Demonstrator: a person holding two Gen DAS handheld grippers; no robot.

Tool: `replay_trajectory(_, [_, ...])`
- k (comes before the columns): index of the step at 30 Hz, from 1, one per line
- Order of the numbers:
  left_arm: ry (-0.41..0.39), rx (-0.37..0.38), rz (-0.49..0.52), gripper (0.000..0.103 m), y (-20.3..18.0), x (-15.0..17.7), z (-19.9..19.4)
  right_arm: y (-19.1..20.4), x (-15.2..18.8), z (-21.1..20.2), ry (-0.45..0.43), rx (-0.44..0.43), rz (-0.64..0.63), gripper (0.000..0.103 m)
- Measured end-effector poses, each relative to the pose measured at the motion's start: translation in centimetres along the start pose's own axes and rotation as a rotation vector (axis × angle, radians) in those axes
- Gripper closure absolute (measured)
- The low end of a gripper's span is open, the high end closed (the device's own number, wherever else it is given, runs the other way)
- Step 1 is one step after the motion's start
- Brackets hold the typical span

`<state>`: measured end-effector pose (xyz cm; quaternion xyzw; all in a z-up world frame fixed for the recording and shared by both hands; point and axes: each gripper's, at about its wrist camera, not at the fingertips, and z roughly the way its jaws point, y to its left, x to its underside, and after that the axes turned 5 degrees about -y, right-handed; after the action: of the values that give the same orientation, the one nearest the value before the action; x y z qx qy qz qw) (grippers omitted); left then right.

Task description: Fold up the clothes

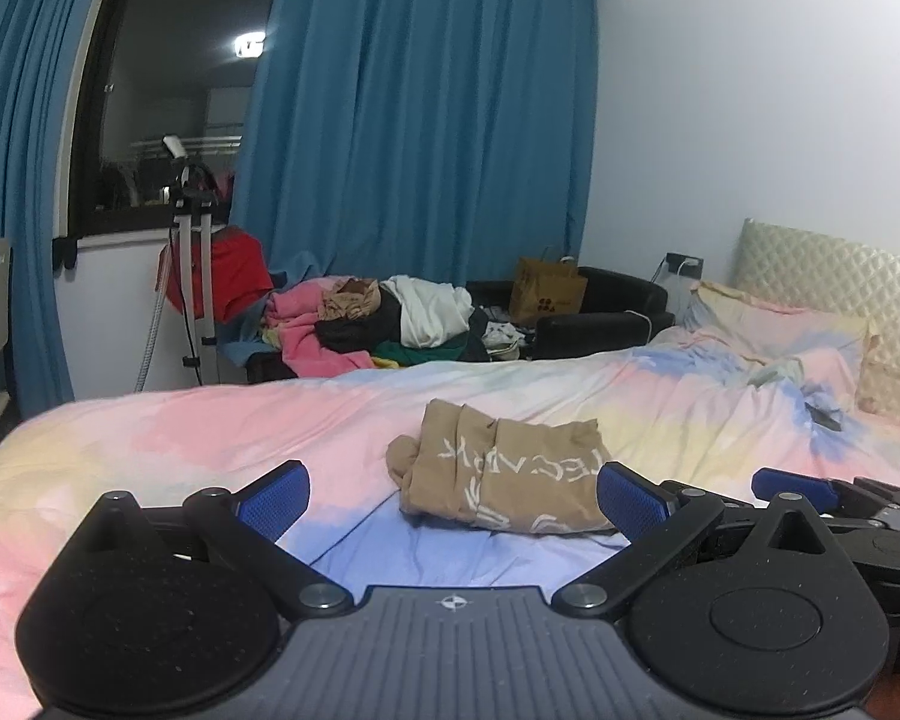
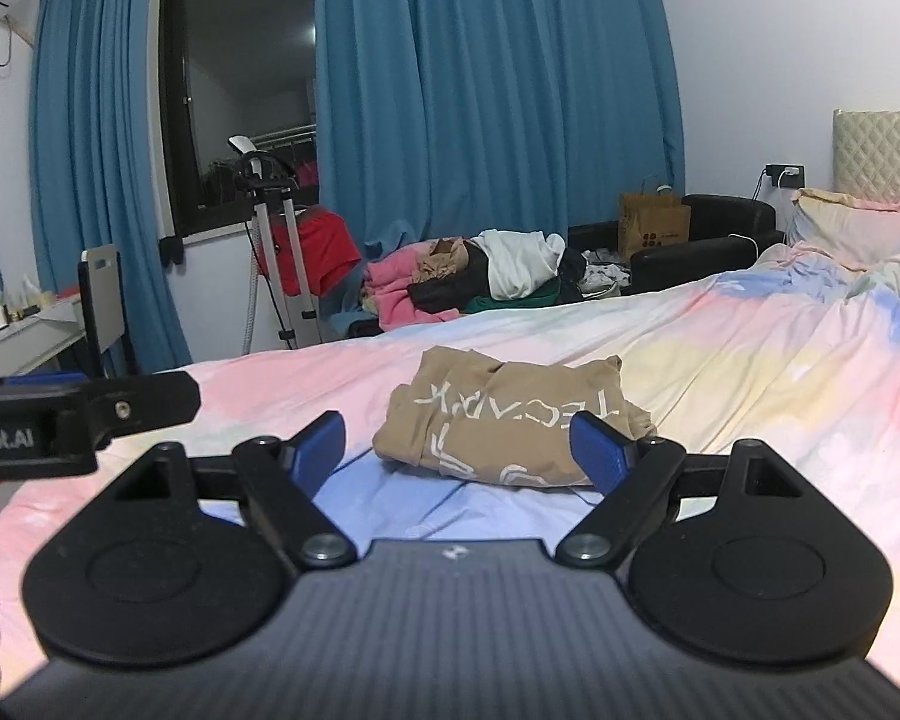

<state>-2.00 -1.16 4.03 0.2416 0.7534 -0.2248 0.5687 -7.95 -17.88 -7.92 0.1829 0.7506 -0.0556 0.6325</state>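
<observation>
A bed (image 1: 150, 456) with a pastel pink, yellow and blue cover is filling the lower half of both views, its quilted headboard (image 1: 834, 282) and a matching pillow (image 1: 780, 324) sitting at the right. Blue curtains (image 1: 414, 120) are hanging behind it on both sides of a dark window (image 2: 240, 72). Beyond the far edge of the bed, a pile of mixed clothes (image 1: 384, 318) is lying heaped, with a brown paper bag (image 1: 546, 291) standing on a black seat (image 1: 606, 312) beside it and a tripod stand (image 1: 192, 276) off to the left.

A folded tan shirt (image 1: 504, 468) with white lettering is resting on the cover near the middle of the bed, touching neither tool.

The left gripper (image 1: 450, 501) is hovering low over the blue patch of the cover, pointing level toward the shirt, its blue-padded fingers (image 1: 273, 501) standing wide apart and holding nothing. The right gripper (image 2: 459, 450) is hovering just beside it at much the same height and heading, its tongs likewise spread apart and empty; its blue pads (image 2: 600, 450) are framing the near edge of the shirt in its own view. Part of the right tool is showing at the right edge of the left wrist view.
</observation>
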Motion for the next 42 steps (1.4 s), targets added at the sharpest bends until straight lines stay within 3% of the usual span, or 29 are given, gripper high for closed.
replay_trajectory(10, [0.024,-0.018,-0.019,0.0,1.0,1.6,0.6,-0.5,1.1,0.1,-0.004,0.027,0.039,0.019])
replay_trajectory(42, [0.033,-0.023,-0.013,0.0,0.4,1.8,0.6,0.0,1.6,0.0,0.001,0.053,0.015,0.019])
